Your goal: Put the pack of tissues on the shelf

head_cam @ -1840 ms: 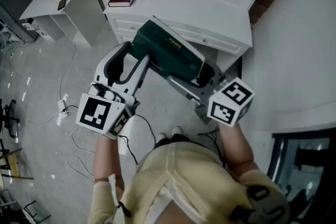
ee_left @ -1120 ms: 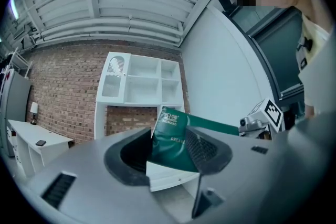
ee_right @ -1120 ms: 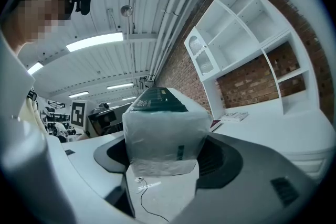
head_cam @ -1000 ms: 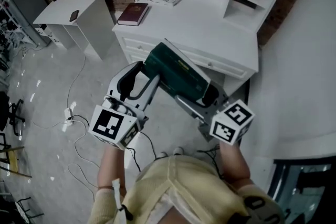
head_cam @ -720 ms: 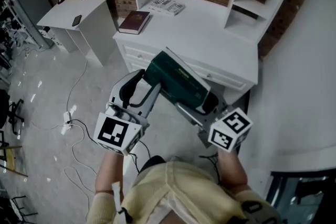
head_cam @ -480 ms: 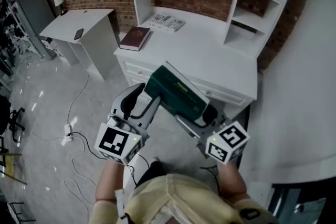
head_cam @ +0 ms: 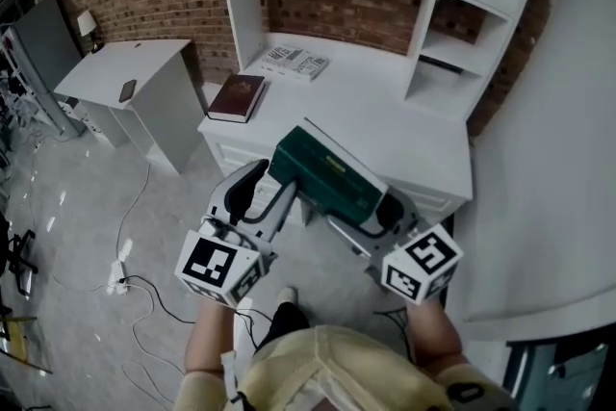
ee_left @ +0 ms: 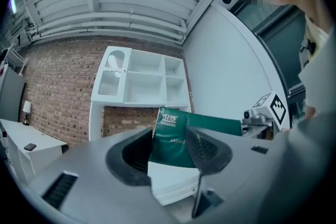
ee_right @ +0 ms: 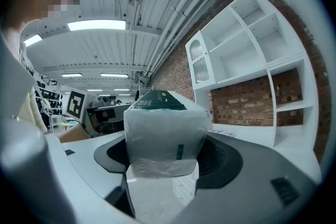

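A dark green pack of tissues (head_cam: 327,176) with white wrapped ends hangs in the air in front of the white desk (head_cam: 395,125). My left gripper (head_cam: 273,184) is shut on its left end and my right gripper (head_cam: 381,207) on its right end. In the left gripper view the pack's green end (ee_left: 170,136) sits between the jaws. The right gripper view shows its white end (ee_right: 163,139) filling the jaws. The white shelf unit (head_cam: 433,5) stands on the back of the desk, with open compartments (ee_right: 236,55).
A maroon book (head_cam: 236,97) and a printed booklet (head_cam: 295,63) lie on the desk's left part. A small white table (head_cam: 111,72) with a phone (head_cam: 127,90) stands to the left. Cables (head_cam: 130,269) trail over the grey floor. A white wall (head_cam: 549,159) is on the right.
Both grippers have carried the pack toward the desk, keeping the same hold. The desk has drawn nearer and more of the shelf unit has come into view at the top.
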{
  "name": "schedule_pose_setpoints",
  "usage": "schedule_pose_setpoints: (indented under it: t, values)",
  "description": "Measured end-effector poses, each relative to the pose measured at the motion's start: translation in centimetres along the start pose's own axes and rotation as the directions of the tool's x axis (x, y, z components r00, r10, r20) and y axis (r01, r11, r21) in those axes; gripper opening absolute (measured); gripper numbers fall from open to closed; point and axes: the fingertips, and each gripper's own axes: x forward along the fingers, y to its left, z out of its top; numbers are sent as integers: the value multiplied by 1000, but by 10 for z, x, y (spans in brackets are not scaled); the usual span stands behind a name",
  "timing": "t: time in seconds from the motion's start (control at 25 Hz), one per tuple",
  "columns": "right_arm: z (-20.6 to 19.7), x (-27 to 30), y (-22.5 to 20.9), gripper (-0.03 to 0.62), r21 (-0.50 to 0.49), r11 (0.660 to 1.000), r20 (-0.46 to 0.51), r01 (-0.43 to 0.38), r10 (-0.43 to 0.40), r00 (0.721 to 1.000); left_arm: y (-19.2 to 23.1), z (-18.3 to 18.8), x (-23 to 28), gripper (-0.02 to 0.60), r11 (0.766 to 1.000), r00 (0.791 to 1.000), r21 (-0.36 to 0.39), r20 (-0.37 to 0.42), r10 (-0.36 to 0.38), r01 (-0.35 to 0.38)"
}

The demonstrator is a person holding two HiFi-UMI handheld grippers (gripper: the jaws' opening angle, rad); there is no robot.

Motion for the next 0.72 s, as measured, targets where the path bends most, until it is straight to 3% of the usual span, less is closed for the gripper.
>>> schedule_pose_setpoints:
  t: [0.08, 0.28, 0.72]
  values:
    - [7, 20, -7, 341, -19, 1000, -6, 10, -10, 1000, 21, -2, 9, 195, 1000, 1000, 15, -27, -12, 13]
    - [13, 59, -20, 341, -42, 998, -3, 39, -39, 999, 56, 2, 30, 187, 999, 999, 21, 42, -33, 32]
    - [36, 158, -44, 341, -50, 993, -3, 109, -109, 994, 161, 0, 71, 186, 995, 995, 25, 18, -99, 98]
